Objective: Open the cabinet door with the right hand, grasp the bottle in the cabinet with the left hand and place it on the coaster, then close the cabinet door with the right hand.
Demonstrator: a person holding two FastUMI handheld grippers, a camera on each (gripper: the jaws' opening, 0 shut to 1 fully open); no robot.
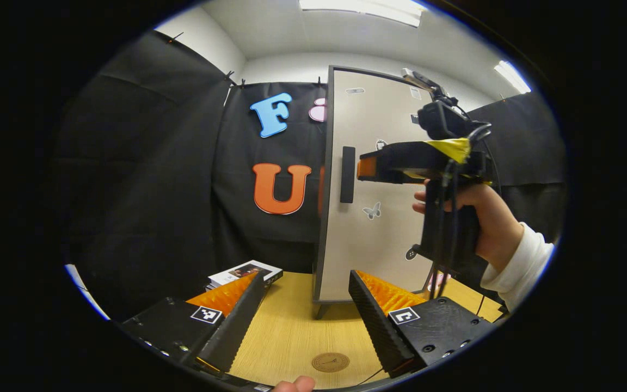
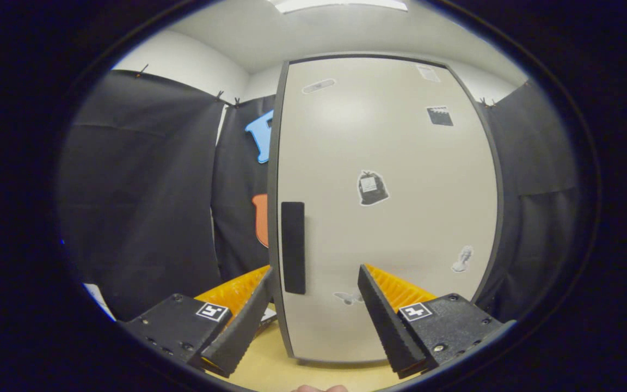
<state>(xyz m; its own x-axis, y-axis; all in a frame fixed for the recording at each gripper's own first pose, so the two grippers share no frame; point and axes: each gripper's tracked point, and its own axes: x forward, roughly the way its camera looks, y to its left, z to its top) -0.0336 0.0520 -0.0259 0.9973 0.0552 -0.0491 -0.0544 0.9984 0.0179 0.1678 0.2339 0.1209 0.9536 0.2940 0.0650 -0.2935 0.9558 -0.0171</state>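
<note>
A pale cabinet door [image 1: 379, 179] with a dark frame stands shut on the wooden table [image 1: 292, 326], hiding what is inside. Its dark vertical handle [image 1: 348, 174] is on the door's left side. In the left gripper view a hand [image 1: 490, 218] holds my right gripper [image 1: 362, 167] level, its tips just right of the handle. In the right gripper view the door [image 2: 389, 218] is close, and the handle [image 2: 293, 247] lies between the spread fingers of the open right gripper [image 2: 314, 270]. My left gripper [image 1: 307, 273] is open and holds nothing, low over the table. A round brown coaster [image 1: 330, 362] lies beneath it.
A small stack of booklets [image 1: 245, 272] lies on the table left of the cabinet. Black cloth walls close in the left and back. Several stickers dot the door. A fingertip [image 1: 294, 385] shows at the bottom edge.
</note>
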